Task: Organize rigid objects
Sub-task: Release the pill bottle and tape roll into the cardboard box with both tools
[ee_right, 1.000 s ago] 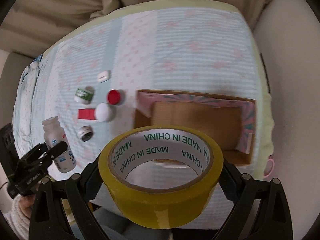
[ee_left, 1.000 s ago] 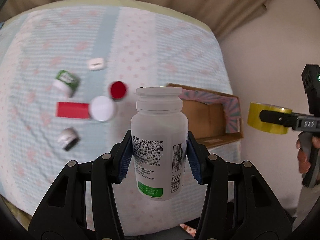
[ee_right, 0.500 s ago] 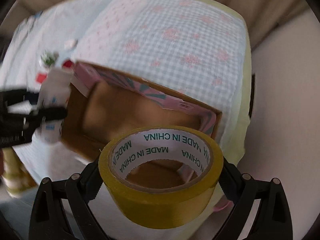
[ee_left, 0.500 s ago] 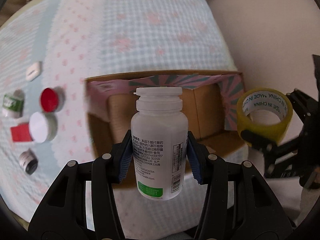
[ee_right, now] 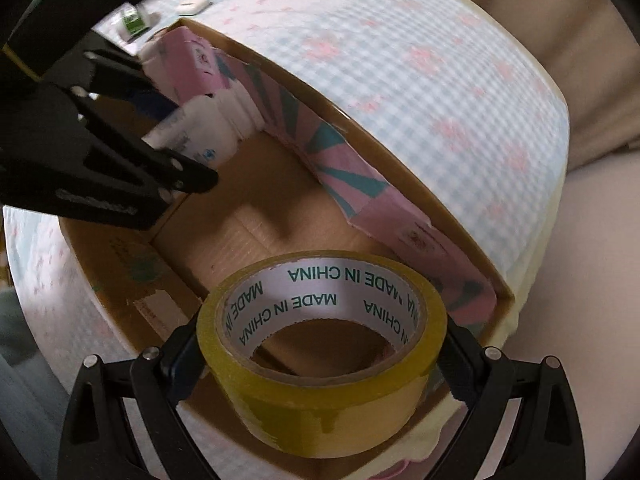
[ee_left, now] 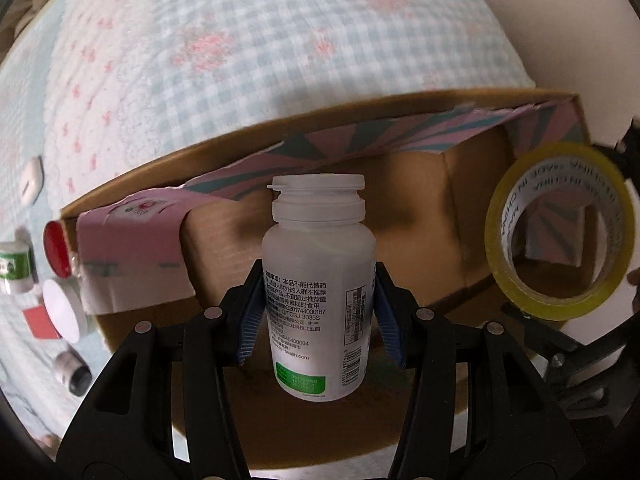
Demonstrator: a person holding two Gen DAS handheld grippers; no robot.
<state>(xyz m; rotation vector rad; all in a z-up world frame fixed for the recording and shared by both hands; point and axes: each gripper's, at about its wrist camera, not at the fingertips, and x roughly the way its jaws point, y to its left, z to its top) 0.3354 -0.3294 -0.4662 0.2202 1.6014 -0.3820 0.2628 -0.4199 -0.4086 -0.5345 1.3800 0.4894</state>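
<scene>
My left gripper (ee_left: 318, 312) is shut on a white pill bottle (ee_left: 318, 280) with printed label, held upright over the open cardboard box (ee_left: 412, 196). My right gripper (ee_right: 320, 364) is shut on a yellow tape roll (ee_right: 320, 344) marked "MADE IN CHINA", held over the same box (ee_right: 256, 216) near its right end. The tape roll also shows in the left wrist view (ee_left: 560, 232) at right. The left gripper with the bottle (ee_right: 192, 136) shows at upper left in the right wrist view.
The box has pink and teal flaps (ee_left: 360, 148) and lies on a checked blue and pink bedspread (ee_left: 240, 40). Left of it lie a red cap (ee_left: 56, 246), a white lid (ee_left: 64, 312), a green-labelled jar (ee_left: 14, 268), a red card (ee_left: 38, 322) and a small dark jar (ee_left: 74, 372).
Both grippers have moved in over the box with their loads; the box now fills both views. The small items have slid to the left edge of the left wrist view.
</scene>
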